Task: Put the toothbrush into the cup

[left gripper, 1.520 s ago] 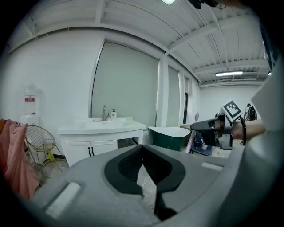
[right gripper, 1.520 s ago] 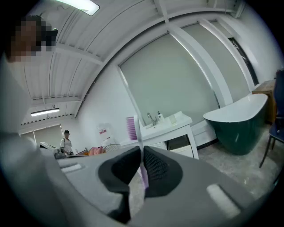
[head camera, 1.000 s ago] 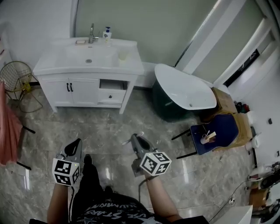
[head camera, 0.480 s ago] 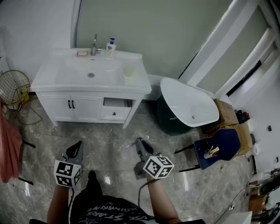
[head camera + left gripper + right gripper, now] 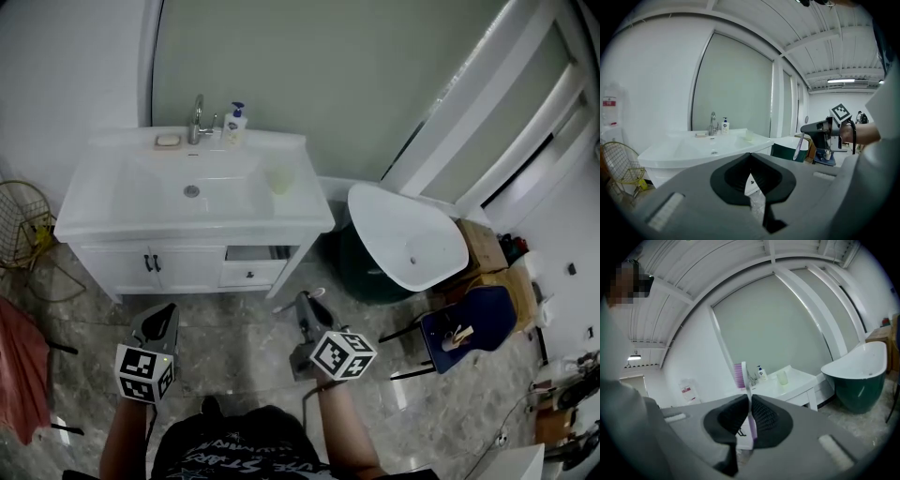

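One desk [image 5: 103, 202]: white, glossy vanity top with moulded basin, ahead of both hand-held grippers.
Left hand-held gripper [image 5: 750, 157]: grey, jaws together, nothing between them.
Right hand-held gripper [image 5: 749, 401]: grey, jaws narrow, clamped on the toothbrush; the nearer one to the cup.
Cup [image 5: 279, 178]: small, translucent, pale green, upright at desk's right end, well ahead of the right hand-held gripper.
Toothbrush [image 5: 746, 392]: slim pale plastic, long axis across the jaws, purple bristles above them.
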